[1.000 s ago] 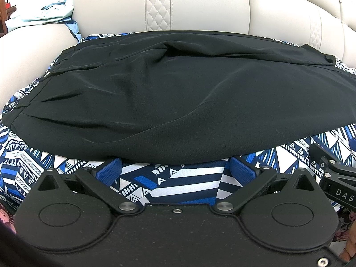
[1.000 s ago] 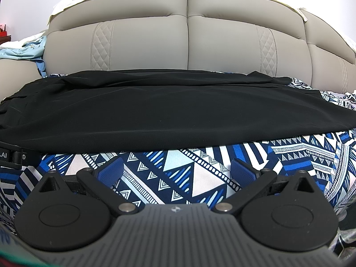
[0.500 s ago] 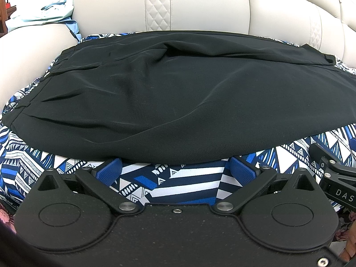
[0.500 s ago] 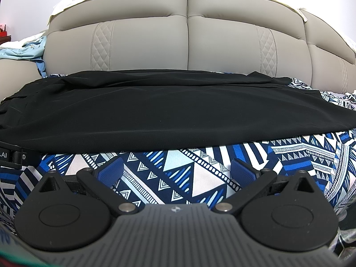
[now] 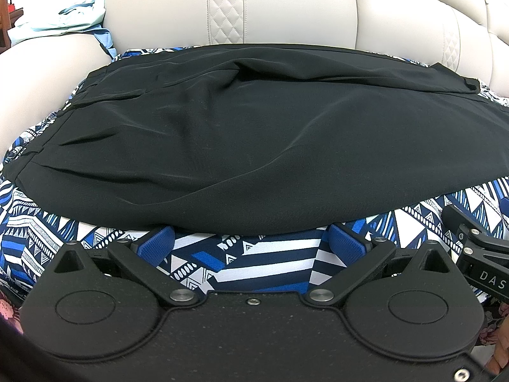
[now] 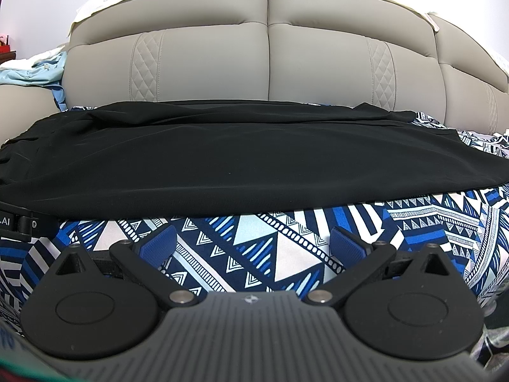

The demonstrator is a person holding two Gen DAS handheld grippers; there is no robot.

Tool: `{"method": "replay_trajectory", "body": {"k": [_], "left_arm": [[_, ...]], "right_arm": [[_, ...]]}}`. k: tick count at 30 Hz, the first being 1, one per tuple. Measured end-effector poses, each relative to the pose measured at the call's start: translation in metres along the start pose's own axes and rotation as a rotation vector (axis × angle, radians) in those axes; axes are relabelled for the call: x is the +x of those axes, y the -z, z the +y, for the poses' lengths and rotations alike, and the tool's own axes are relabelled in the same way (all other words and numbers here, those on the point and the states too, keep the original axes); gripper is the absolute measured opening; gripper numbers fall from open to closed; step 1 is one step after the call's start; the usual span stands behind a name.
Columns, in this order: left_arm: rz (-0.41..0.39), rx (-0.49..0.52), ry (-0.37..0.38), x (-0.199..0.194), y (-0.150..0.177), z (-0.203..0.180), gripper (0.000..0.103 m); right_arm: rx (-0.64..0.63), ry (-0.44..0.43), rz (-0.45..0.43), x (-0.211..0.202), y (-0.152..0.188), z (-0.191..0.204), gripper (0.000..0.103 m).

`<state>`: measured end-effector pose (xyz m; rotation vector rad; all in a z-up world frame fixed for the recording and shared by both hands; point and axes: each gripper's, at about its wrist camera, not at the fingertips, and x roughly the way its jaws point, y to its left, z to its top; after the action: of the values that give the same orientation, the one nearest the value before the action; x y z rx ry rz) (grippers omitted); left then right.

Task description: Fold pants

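Black pants [image 5: 241, 146] lie spread across a blue and white patterned cloth [image 5: 264, 254] on a sofa seat, waistband at the left. My left gripper [image 5: 251, 242] is open just in front of the pants' near edge, its blue pads [image 5: 157, 243] wide apart with only patterned cloth between them. In the right wrist view the same pants [image 6: 222, 165] stretch across the seat. My right gripper [image 6: 253, 242] is open too, a little short of the near edge, over the patterned cloth [image 6: 286, 248]. Each gripper shows at the side of the other's view.
A beige leather sofa backrest [image 6: 267, 57] rises behind the pants. A light blue garment [image 5: 63, 19] lies on the left armrest [image 5: 38, 73]. The other gripper's black body [image 5: 477, 254] sits at the right edge of the left wrist view.
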<state>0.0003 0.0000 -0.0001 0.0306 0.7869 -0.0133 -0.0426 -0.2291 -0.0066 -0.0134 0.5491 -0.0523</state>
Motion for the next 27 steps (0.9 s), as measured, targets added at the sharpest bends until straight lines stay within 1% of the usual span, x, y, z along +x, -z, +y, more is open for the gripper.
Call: {"method": "replay_trajectory", "body": {"k": [7, 11, 13, 14, 15, 16, 17, 18, 19, 20, 23, 26, 27], "left_arm": [[0.006, -0.006, -0.009, 0.001, -0.001, -0.002, 0.103], [0.015, -0.011, -0.013, -0.001, -0.001, -0.004, 0.103], [0.046, -0.016, -0.015, -0.002, -0.005, -0.005, 0.103], [0.075, -0.03, -0.011, -0.002, -0.007, -0.003, 0.103], [0.102, -0.053, 0.005, -0.002, -0.012, 0.0, 0.103], [0.117, -0.077, 0.042, -0.005, -0.015, 0.004, 0.101], [0.116, -0.103, 0.09, -0.009, -0.02, 0.011, 0.1], [0.104, -0.133, 0.139, -0.015, -0.025, 0.018, 0.1], [0.085, -0.156, 0.163, -0.021, -0.032, 0.025, 0.1], [0.07, -0.172, 0.166, -0.025, -0.038, 0.031, 0.1], [0.009, -0.222, 0.126, -0.031, -0.069, 0.054, 0.102], [-0.061, -0.278, 0.041, -0.027, -0.108, 0.079, 0.103], [-0.089, -0.312, 0.014, -0.022, -0.122, 0.089, 0.103]], "right_arm": [[-0.002, -0.002, -0.003, -0.001, 0.0, 0.001, 0.103], [-0.024, -0.029, -0.03, -0.005, 0.003, 0.0, 0.103], [-0.021, -0.035, -0.016, -0.009, -0.001, -0.002, 0.103], [-0.021, -0.04, -0.004, -0.008, -0.004, -0.001, 0.103], [-0.038, -0.069, 0.018, -0.009, -0.009, -0.001, 0.103], [-0.05, -0.113, 0.036, -0.006, -0.017, -0.001, 0.103], [-0.038, -0.161, 0.034, -0.007, -0.023, -0.004, 0.103], [-0.008, -0.202, 0.015, -0.009, -0.028, -0.009, 0.103], [0.024, -0.231, -0.008, -0.009, -0.035, -0.012, 0.103], [0.052, -0.249, -0.023, -0.007, -0.043, -0.016, 0.103], [0.1, -0.27, -0.028, 0.011, -0.071, -0.023, 0.103], [0.135, -0.274, -0.026, 0.038, -0.098, -0.024, 0.103], [0.146, -0.275, -0.023, 0.048, -0.106, -0.025, 0.103]]}}
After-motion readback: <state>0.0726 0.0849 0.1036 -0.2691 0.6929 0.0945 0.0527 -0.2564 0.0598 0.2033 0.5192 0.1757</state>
